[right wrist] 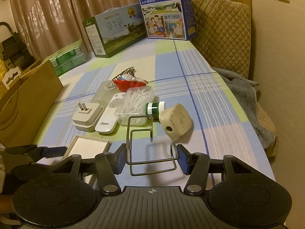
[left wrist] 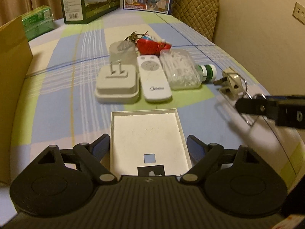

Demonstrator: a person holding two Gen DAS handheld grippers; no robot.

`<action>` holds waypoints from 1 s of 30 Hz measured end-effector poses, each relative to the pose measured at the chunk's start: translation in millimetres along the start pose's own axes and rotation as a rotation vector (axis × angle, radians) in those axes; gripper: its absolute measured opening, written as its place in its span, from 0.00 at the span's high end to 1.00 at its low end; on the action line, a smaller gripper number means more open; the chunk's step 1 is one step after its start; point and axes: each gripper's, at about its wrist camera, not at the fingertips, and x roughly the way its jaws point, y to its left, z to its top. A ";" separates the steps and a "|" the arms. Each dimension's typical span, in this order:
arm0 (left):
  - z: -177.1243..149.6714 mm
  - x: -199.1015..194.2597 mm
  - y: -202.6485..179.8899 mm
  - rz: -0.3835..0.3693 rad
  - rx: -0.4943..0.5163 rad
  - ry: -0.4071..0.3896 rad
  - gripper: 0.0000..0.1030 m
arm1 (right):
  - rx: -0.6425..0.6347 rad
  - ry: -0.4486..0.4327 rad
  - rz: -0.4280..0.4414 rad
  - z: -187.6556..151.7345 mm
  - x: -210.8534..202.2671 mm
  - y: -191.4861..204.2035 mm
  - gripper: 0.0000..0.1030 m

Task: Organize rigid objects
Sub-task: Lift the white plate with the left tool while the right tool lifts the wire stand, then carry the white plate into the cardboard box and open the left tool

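The left gripper [left wrist: 148, 148] stands open astride the white tray [left wrist: 146, 133], pads clear of its walls. The right gripper [right wrist: 151, 159] is clamped on a wire rack [right wrist: 146, 143]. At twelve o'clock from the tray lies the remote [left wrist: 153, 78], flanked by the plug adapter [left wrist: 116, 85] and the swab box [left wrist: 179, 69]
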 end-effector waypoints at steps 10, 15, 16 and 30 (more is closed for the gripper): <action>-8.4 -27.8 15.0 0.017 0.008 -0.038 0.19 | -0.014 -0.024 0.018 0.8 -3.8 6.8 0.50; 12.9 -56.0 25.7 0.012 -0.012 -0.097 0.19 | -0.008 -0.049 0.056 7.8 -9.8 14.3 0.50; 18.3 -62.8 28.4 0.012 -0.011 -0.110 0.19 | -0.011 -0.056 0.063 10.6 -11.8 17.2 0.50; 63.5 -186.4 164.2 0.231 -0.029 -0.213 0.19 | -0.125 -0.110 0.363 70.8 -20.1 171.7 0.50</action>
